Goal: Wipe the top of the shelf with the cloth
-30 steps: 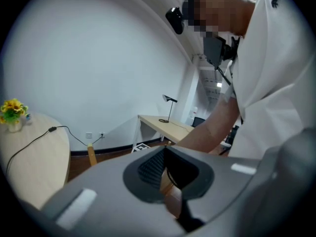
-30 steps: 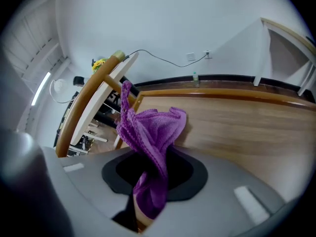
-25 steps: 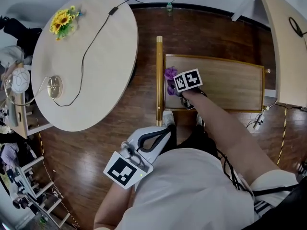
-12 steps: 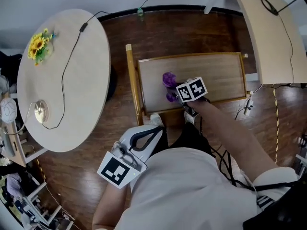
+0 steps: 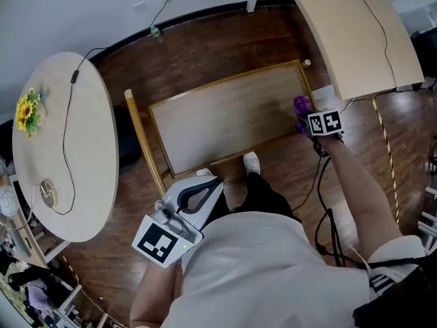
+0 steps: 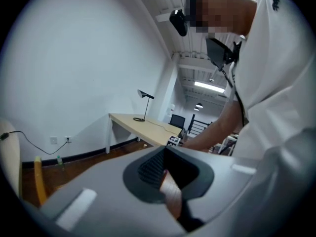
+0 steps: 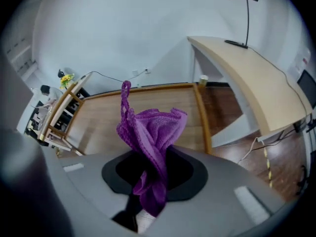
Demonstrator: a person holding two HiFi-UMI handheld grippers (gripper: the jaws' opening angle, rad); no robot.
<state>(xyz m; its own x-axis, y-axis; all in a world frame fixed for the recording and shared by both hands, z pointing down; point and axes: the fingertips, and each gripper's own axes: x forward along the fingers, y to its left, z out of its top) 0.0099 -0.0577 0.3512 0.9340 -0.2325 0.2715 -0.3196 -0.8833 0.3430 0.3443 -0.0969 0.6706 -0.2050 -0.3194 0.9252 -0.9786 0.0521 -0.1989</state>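
The shelf top is a long wooden panel with a raised rim, in the middle of the head view. My right gripper is at its right end, shut on a purple cloth that bunches over the rim there. In the right gripper view the cloth sticks up out of the right gripper, with the wooden top stretching away behind it. My left gripper hangs close to my body below the shelf, away from the top, and looks shut with nothing in it.
A round pale table with sunflowers and a cable stands to the left. A light desk lies past the shelf's right end. Cables trail on the dark wood floor. My feet stand at the shelf's near edge.
My right gripper has swept the purple cloth along the shelf top from its left end to its right end. The left gripper has stayed by my body.
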